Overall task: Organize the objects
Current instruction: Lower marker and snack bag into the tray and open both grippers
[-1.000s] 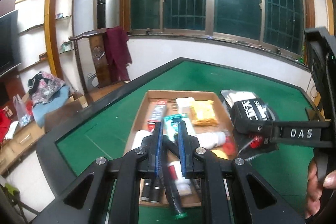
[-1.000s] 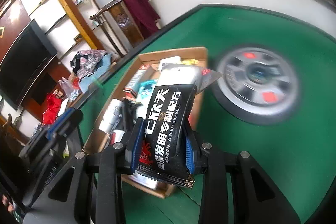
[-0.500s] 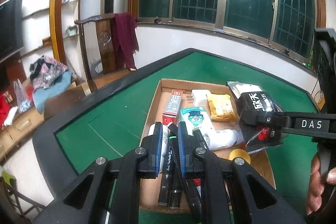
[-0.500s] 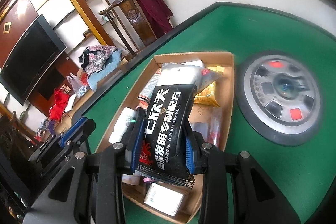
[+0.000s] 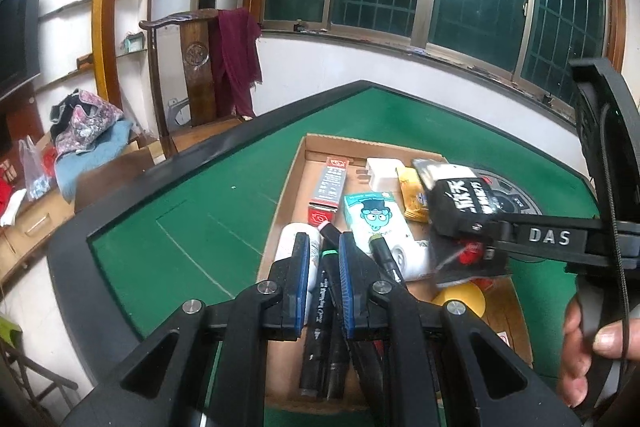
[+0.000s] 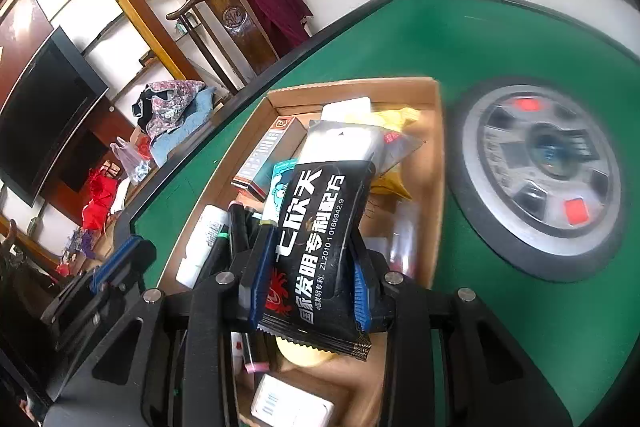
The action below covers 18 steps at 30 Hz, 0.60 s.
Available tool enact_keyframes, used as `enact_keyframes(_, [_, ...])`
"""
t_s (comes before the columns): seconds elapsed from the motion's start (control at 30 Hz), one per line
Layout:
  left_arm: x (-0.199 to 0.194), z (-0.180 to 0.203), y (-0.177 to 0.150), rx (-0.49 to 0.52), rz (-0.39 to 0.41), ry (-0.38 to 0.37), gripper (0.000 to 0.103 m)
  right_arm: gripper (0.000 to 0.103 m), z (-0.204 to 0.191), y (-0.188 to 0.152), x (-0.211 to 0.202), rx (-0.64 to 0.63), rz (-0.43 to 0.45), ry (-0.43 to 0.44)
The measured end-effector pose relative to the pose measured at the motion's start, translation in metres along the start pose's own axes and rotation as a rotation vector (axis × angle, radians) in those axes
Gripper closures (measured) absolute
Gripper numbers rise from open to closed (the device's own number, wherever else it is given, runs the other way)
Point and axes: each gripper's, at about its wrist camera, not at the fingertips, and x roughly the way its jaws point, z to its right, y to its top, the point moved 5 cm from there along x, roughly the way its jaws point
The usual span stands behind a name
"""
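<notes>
My right gripper (image 6: 310, 239) is shut on a black snack packet (image 6: 320, 227) with white lettering. It holds the packet above the middle of an open cardboard box (image 6: 438, 147). From the left wrist view the same packet (image 5: 460, 203) hangs over the box's right side in the right gripper (image 5: 452, 227). My left gripper (image 5: 323, 239) is shut and holds nothing. It hovers over several black markers (image 5: 320, 307) lying at the near end of the box (image 5: 288, 187). In the right wrist view the left gripper (image 6: 116, 259) sits to the left of the box.
The box also holds a red-grey carton (image 5: 330, 187), a white adapter (image 5: 380, 175), a yellow sachet (image 5: 412, 195), a teal cartoon carton (image 5: 374, 223), a white bottle (image 5: 292, 247) and a yellow ball (image 5: 460, 301). A grey round hub (image 6: 540, 183) sits in the green table (image 5: 200, 207). A hand (image 5: 580, 347) grips the right handle.
Both grippers have sunk a little over the box. The right one has carried the packet further over it. The left one now points at the markers rather than the teal carton.
</notes>
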Motion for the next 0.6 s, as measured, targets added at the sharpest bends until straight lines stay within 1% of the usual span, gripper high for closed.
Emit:
enact_keyframes(0.23, [0.031, 0.006, 0.005, -0.028, -0.082, -0.059, 0.091, 0.071, -0.008, 0.011, 0.02, -0.003, -0.004, -0.029])
enact_keyframes(0.33, [0.041, 0.006, 0.005, -0.047, -0.104, -0.075, 0.091, 0.069, -0.009, 0.012, 0.024, -0.001, -0.018, -0.029])
enact_keyframes(0.37, [0.043, 0.006, 0.004, -0.055, -0.112, -0.091, 0.091, 0.066, -0.007, 0.01, 0.025, 0.005, -0.033, -0.031])
enact_keyframes(0.4, [0.045, 0.006, 0.003, -0.062, -0.122, -0.103, 0.09, 0.058, -0.006, 0.008, 0.026, 0.011, -0.046, -0.03])
enact_keyframes(0.43, [0.047, 0.005, 0.002, -0.068, -0.131, -0.106, 0.09, 0.054, -0.003, 0.006, 0.025, 0.022, -0.054, -0.026])
enact_keyframes(0.47, [0.049, 0.004, 0.001, -0.078, -0.143, -0.114, 0.09, 0.051, -0.002, 0.005, 0.024, 0.028, -0.055, -0.024])
enact_keyframes(0.5, [0.049, 0.003, 0.0, -0.089, -0.149, -0.128, 0.089, 0.051, 0.0, 0.003, 0.022, 0.032, -0.055, -0.022])
enact_keyframes(0.53, [0.049, 0.002, -0.001, -0.107, -0.153, -0.145, 0.086, 0.051, 0.001, 0.002, 0.02, 0.033, -0.055, -0.024])
enact_keyframes(0.57, [0.048, 0.001, -0.001, -0.124, -0.155, -0.158, 0.077, 0.051, 0.003, 0.0, 0.016, 0.038, -0.053, -0.027])
enact_keyframes(0.6, [0.045, -0.001, -0.001, -0.141, -0.153, -0.17, 0.072, 0.051, 0.004, -0.001, 0.013, 0.043, -0.052, -0.027])
